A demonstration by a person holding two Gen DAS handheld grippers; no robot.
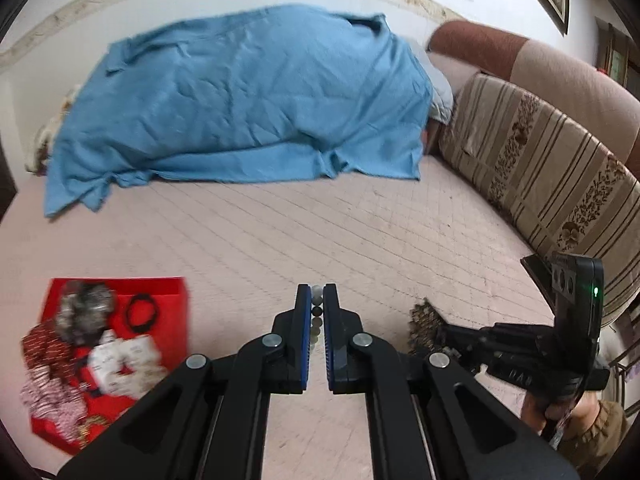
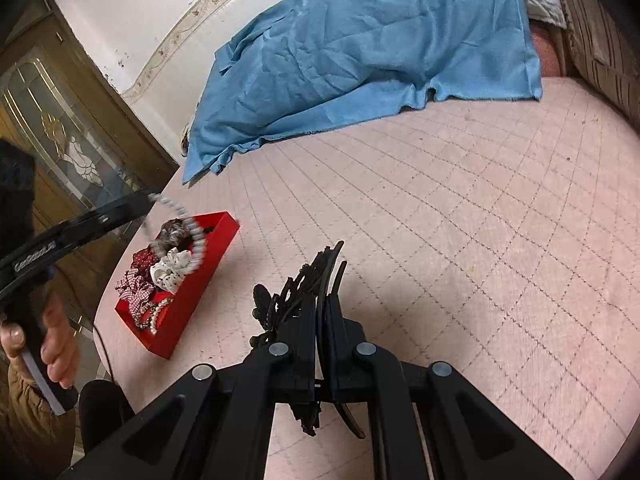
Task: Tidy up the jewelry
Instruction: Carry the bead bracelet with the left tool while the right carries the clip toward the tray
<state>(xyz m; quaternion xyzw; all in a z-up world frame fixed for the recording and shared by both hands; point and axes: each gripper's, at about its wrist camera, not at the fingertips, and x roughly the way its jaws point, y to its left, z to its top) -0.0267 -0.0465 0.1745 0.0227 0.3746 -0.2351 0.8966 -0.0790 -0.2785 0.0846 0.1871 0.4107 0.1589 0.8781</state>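
Red is the landmark here: the red tray sits on the pink quilted bed near its edge, already carrying scrunchies and a pearl strand. The left gripper has its fingers drawn narrow on a beaded bracelet, the beads lined up between the pads along the fingers' length. In the right wrist view that bracelet dangles in a blurred loop right over the far end of the tray, so the left hand is plainly the nearer of the 2. The right gripper is pinched on a black lacy hair clip, whose long curved axis runs forward along the fingers. From it the tray lies forward and off to the left, well apart, across bare quilt. My judgement: the bracelet only needs lowering into the tray, while the clip needs a leftward carry first.
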